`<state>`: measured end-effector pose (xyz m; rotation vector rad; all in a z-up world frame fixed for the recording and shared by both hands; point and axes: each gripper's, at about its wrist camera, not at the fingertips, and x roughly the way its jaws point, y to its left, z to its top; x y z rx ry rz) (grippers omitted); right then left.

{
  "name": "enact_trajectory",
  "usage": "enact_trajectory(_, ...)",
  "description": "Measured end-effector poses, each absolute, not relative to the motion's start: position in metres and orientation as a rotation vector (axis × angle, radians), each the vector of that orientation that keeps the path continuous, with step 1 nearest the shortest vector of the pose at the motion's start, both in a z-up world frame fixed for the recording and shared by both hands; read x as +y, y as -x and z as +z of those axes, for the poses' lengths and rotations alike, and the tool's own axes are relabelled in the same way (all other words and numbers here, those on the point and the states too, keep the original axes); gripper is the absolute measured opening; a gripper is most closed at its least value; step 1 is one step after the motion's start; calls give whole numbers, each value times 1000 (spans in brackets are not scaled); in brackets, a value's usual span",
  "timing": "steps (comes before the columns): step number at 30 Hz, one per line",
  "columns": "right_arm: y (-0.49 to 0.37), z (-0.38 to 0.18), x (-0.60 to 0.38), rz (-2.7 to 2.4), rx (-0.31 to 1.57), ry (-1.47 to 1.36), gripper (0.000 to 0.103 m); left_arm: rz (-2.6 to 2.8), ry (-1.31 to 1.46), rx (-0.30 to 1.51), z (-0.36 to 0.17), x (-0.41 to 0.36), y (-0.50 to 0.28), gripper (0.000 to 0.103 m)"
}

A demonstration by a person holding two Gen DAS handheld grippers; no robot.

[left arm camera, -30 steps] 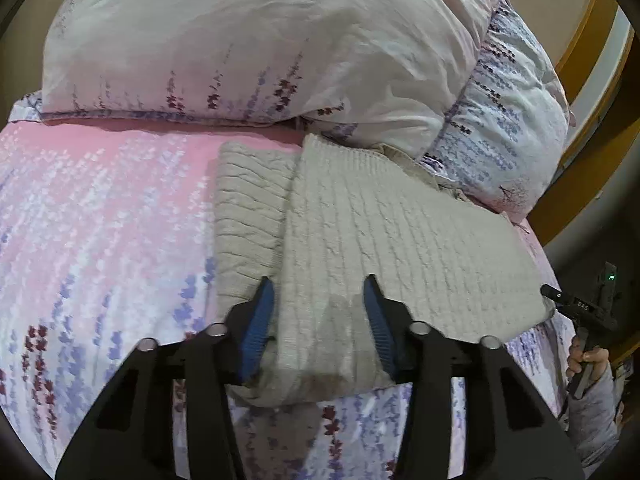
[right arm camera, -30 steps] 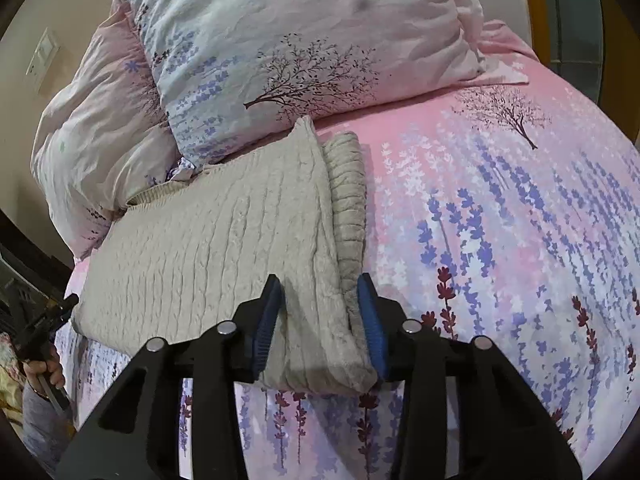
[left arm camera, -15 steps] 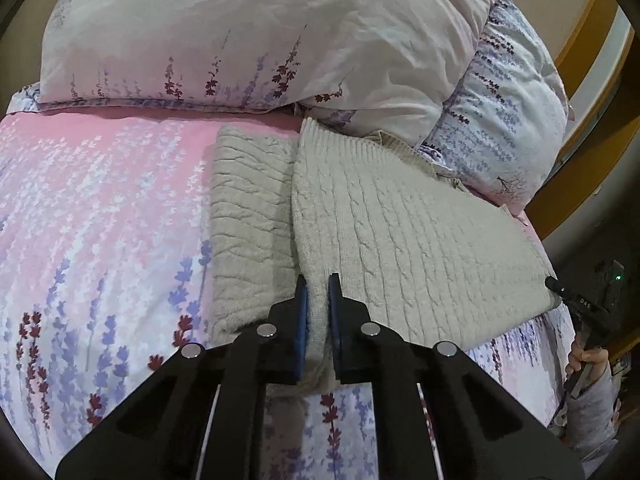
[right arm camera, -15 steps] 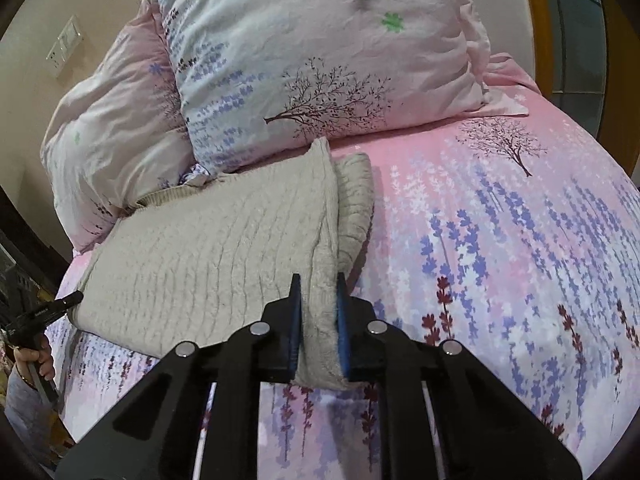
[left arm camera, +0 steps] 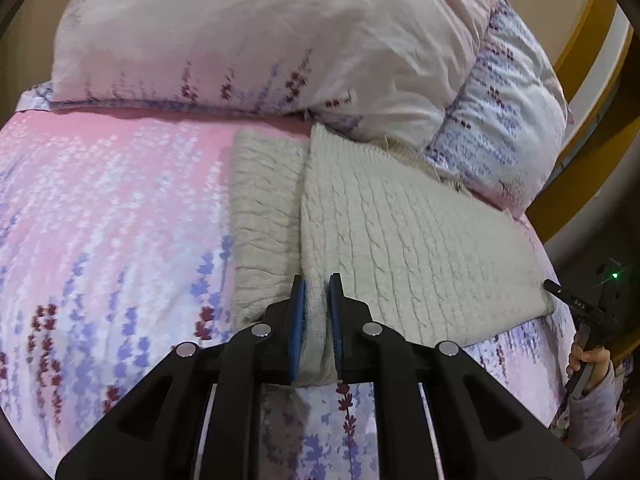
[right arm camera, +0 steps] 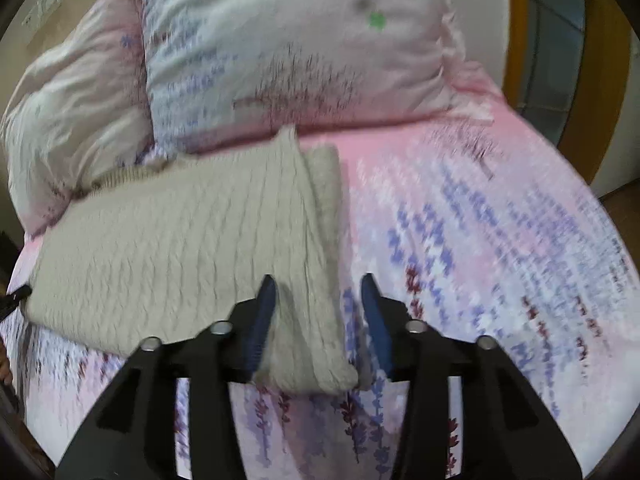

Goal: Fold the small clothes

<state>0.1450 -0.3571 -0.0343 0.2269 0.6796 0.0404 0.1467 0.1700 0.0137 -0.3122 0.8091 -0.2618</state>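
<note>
A cream cable-knit sweater [left arm camera: 404, 240] lies partly folded on the pink floral bed sheet [left arm camera: 112, 208], one sleeve tucked under at its edge. My left gripper [left arm camera: 316, 316] is shut on the sweater's near corner. In the right wrist view the sweater [right arm camera: 180, 240] lies left of centre. My right gripper [right arm camera: 318, 312] is open, its fingers apart around the sweater's near corner, not pinching it. That view is blurred.
Two floral pillows [left arm camera: 260, 36] [left arm camera: 516, 116] rest against the head of the bed behind the sweater. A wooden bed frame [left arm camera: 588, 28] rises at the far right. In the left wrist view the other hand [left arm camera: 588, 356] with its gripper handle shows at the right edge.
My right gripper has opened and let go of the sweater's corner it was pinching half a second ago. My left gripper has stayed shut on its corner.
</note>
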Motion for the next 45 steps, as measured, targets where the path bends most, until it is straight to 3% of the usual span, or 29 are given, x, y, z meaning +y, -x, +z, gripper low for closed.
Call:
enact_trajectory(1, -142, -26, -354, 24, 640, -221, 50, -250, 323, 795, 18, 174, -145, 23)
enact_trajectory(2, -141, -20, -349, 23, 613, -210, 57, -240, 333, 785, 21, 177, -145, 46)
enact_trajectory(4, -144, -9, -331, 79, 581, -175, 65, -193, 362, 756, 27, 187, -146, 68)
enact_trajectory(11, -178, -7, -235, 241, 623, -10, 72, -223, 530, 823, 18, 206, -174, 73)
enact_trajectory(22, -204, -27, -195, 239, 694, 44, 75, -310, 520, 906, 2, 188, -207, 74)
enact_trajectory(31, -212, -30, -188, 221, 692, 70, 81, -314, 559, 924, -4, 181, -217, 48)
enact_trajectory(35, -212, -29, -189, 224, 694, 65, 81, -294, 556, 942, -5, 174, -220, 28)
enact_trajectory(38, -212, -28, -189, 225, 694, 62, 81, -297, 564, 944, -3, 168, -222, 23)
enact_trajectory(45, -211, -28, -191, 237, 695, 54, 81, -440, 684, 847, 33, 150, -218, 21)
